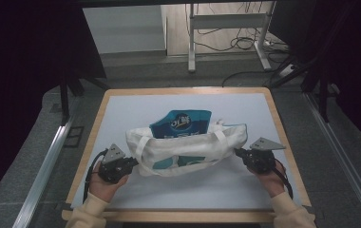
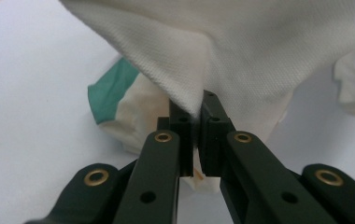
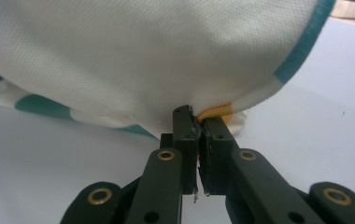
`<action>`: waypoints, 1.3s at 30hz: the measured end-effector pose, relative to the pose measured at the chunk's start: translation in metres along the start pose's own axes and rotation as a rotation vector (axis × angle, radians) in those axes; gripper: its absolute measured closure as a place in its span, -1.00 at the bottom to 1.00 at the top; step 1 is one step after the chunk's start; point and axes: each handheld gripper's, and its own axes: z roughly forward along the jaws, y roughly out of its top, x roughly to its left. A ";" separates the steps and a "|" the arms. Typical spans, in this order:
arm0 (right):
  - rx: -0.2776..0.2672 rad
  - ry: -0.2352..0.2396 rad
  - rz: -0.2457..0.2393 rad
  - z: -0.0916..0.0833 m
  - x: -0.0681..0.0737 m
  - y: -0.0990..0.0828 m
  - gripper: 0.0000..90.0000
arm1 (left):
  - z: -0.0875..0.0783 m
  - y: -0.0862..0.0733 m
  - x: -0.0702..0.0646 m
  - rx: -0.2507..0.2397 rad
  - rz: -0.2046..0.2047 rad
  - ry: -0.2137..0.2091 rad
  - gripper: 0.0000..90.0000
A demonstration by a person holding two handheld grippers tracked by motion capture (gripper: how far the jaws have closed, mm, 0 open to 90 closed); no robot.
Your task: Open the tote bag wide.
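A white cloth tote bag [image 1: 185, 149] with teal stripes lies across the middle of the white mat, and a blue snack pouch [image 1: 182, 122] sticks out of its far side. My left gripper [image 1: 132, 162] is shut on the bag's left corner; up close, its jaws pinch a fold of the white cloth [image 2: 192, 100]. My right gripper [image 1: 239, 153] is shut on the bag's right corner, where the jaws clamp the white fabric [image 3: 166, 60] beside a bit of yellow trim [image 3: 215, 112]. Both hands hold the grippers low near the mat.
The white mat [image 1: 245, 185] covers a wooden-edged table [image 1: 283, 133]. Beyond the far edge stand a metal desk frame [image 1: 226, 28] with loose cables and dark stands at either side. Bare mat lies in front of the bag and behind it.
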 end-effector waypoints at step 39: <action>0.158 -0.002 -0.009 0.023 0.002 -0.015 0.53 | 0.037 -0.011 0.010 0.141 -0.028 -0.008 0.60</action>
